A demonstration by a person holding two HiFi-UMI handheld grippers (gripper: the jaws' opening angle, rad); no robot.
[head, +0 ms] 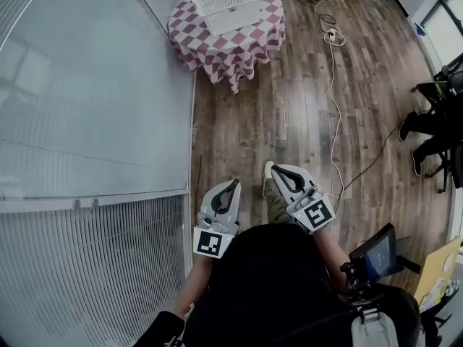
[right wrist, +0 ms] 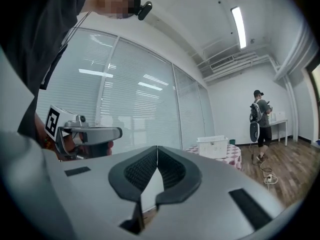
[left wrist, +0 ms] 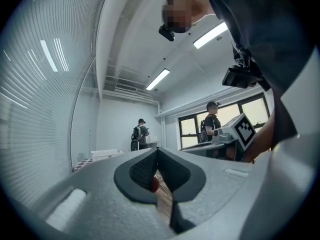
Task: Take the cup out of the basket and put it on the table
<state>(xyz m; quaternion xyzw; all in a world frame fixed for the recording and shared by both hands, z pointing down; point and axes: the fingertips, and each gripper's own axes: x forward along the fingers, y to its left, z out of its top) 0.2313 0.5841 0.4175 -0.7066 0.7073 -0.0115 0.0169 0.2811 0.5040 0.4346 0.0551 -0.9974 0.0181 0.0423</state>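
A white basket (head: 230, 2) stands on a round table under a red-and-white checked cloth (head: 226, 48), far ahead across the wooden floor. No cup shows in any view; the basket's inside is hidden. My left gripper (head: 233, 182) and right gripper (head: 275, 168) are held close to the body, far from the table, both shut with nothing between the jaws. The left gripper view has its shut jaws (left wrist: 157, 150) with the basket (left wrist: 105, 153) small at the left. In the right gripper view the shut jaws (right wrist: 157, 148) point toward the basket (right wrist: 214, 146).
A glass wall with blinds (head: 87, 121) runs along the left. A white cable (head: 334, 100) trails over the floor to the right of the table. A person (right wrist: 260, 116) stands at the far wall, and someone's legs (head: 427, 139) show at the right edge.
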